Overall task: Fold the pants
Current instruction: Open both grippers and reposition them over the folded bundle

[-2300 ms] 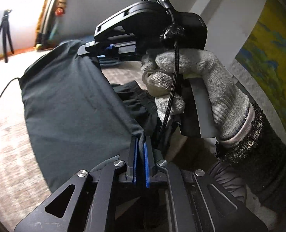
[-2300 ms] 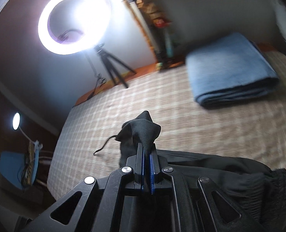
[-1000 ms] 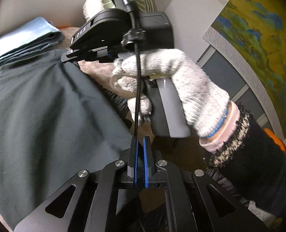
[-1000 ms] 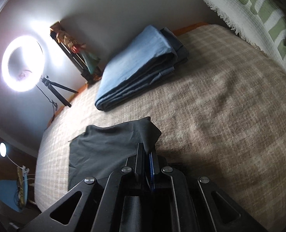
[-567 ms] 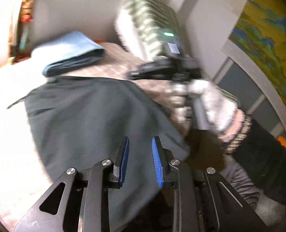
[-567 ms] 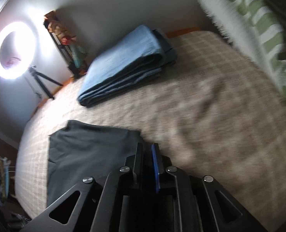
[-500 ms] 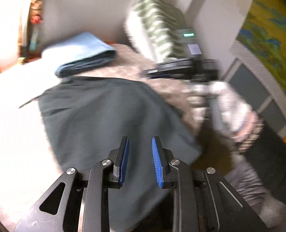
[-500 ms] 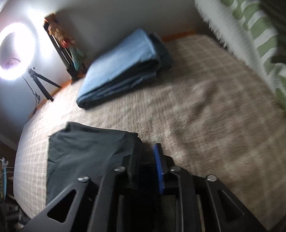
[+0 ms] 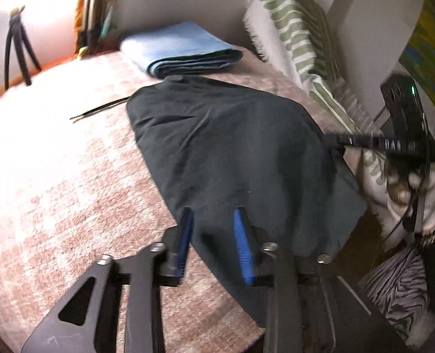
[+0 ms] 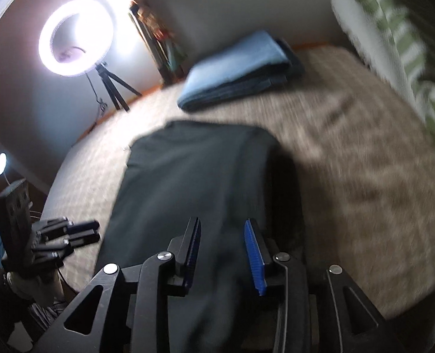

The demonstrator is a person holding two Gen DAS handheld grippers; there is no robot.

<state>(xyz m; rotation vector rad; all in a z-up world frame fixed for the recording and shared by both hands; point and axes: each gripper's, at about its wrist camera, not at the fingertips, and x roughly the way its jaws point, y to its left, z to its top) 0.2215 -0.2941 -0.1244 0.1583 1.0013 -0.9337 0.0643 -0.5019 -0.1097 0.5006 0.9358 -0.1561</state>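
Observation:
The dark grey pants (image 9: 232, 153) lie folded flat on the beige checked bed cover (image 9: 55, 176); they also show in the right wrist view (image 10: 194, 182). My left gripper (image 9: 213, 220) is open and empty, just above the near end of the pants. My right gripper (image 10: 223, 235) is open and empty over the near end too. In the left wrist view the right gripper's body (image 9: 399, 135) shows at the right edge of the pants, held in a gloved hand. The left gripper's fingers (image 10: 70, 235) show at the left in the right wrist view.
A folded blue blanket (image 9: 182, 50) lies at the far end of the bed, also in the right wrist view (image 10: 241, 70). A green striped pillow (image 9: 299, 35) leans on the right. A ring light (image 10: 76, 38) on a tripod stands far left. A thin black cord (image 9: 100, 108) lies left of the pants.
Both grippers held the pants' edge lifted, laid it down over the rest, then opened and let go. Both have pulled back toward the near end.

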